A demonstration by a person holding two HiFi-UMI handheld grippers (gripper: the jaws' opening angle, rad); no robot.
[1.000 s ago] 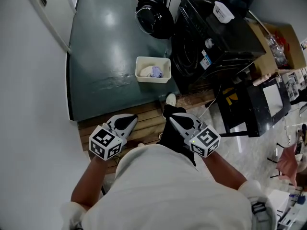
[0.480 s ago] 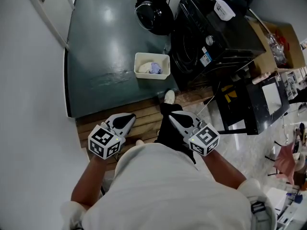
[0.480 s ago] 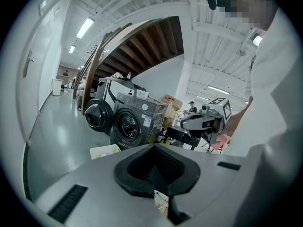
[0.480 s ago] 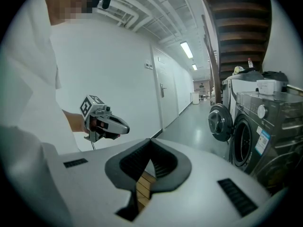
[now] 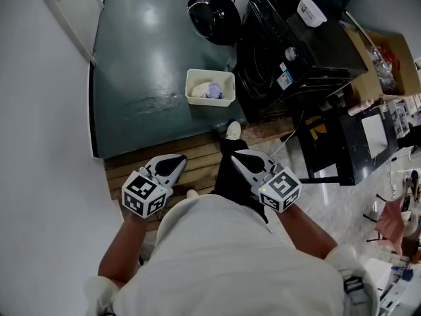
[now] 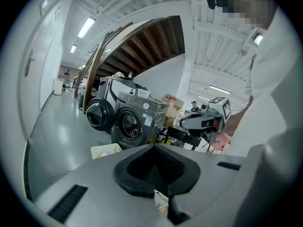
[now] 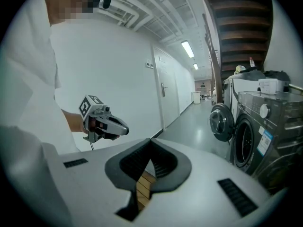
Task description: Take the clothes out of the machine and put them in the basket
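The black washing machine [image 5: 289, 58] stands at the upper right, its round door [image 5: 212, 15] swung open; its inside is not visible from above. The white basket [image 5: 210, 87] sits on the green floor in front of it and holds white and purple clothes [image 5: 209, 91]. My left gripper [image 5: 179, 161] and right gripper [image 5: 238, 158] hover side by side over the wooden planks, well short of the basket, both shut and empty. The left gripper view shows the machine [image 6: 135, 124], the basket [image 6: 106, 150] and the shut jaws of the left gripper [image 6: 154, 171]. The right gripper [image 7: 150, 162] is shut too.
A wooden plank platform [image 5: 197, 166] lies under the grippers, and the person's shoe [image 5: 233, 130] rests at its far edge. A white wall [image 5: 39, 110] runs along the left. A cardboard box [image 5: 388, 64] and a black stand [image 5: 329, 157] crowd the right side.
Both grippers stay where they were, shut and empty. Only the head view has shifted slightly.
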